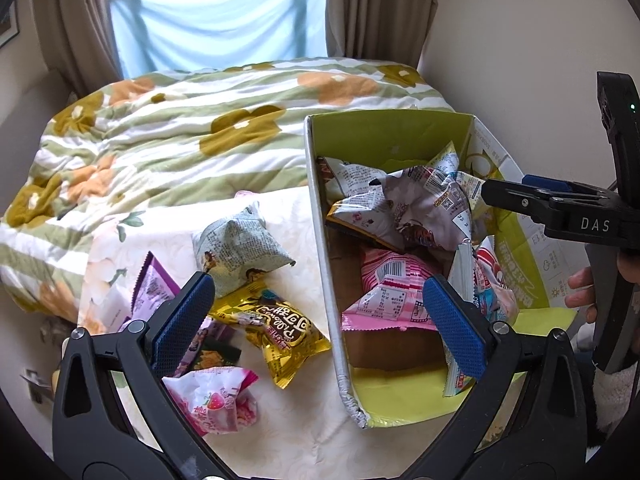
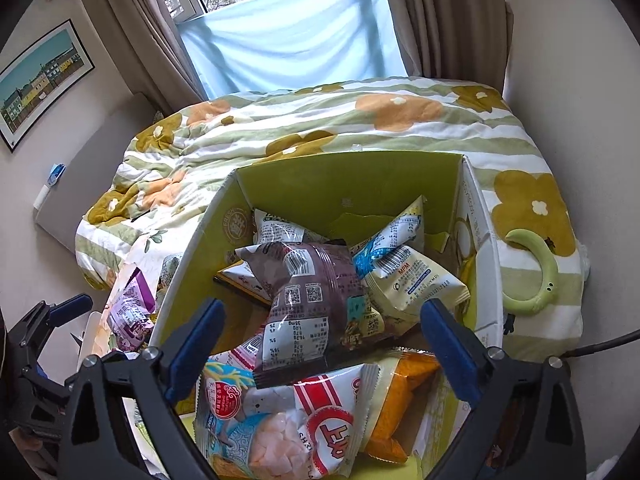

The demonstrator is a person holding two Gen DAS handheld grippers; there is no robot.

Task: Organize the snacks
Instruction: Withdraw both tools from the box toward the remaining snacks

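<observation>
A green-lined cardboard box (image 1: 316, 216) stands on a pale cloth on the bed, holding several snack packs. My left gripper (image 1: 320, 300) is open and astride the box's left wall, holding nothing. Loose on the cloth lie a yellow pack (image 1: 280, 332), a grey-green pack (image 1: 236, 248), a purple pack (image 1: 154, 288) and a pink strawberry pack (image 1: 216, 400). My right gripper (image 2: 322, 312) hangs open over the box (image 2: 348, 184), above a brown pack (image 2: 308, 304) that its pads do not touch. Below that pack lie a white-red pack (image 2: 320, 412) and an orange pack (image 2: 400, 400).
A flowered quilt (image 2: 360, 128) covers the bed behind the box. A green ring (image 2: 536, 272) lies on the quilt right of the box, with a dark cable (image 2: 600, 344) near it. Curtains and a window stand at the back. A hand (image 1: 580, 292) grips the right tool.
</observation>
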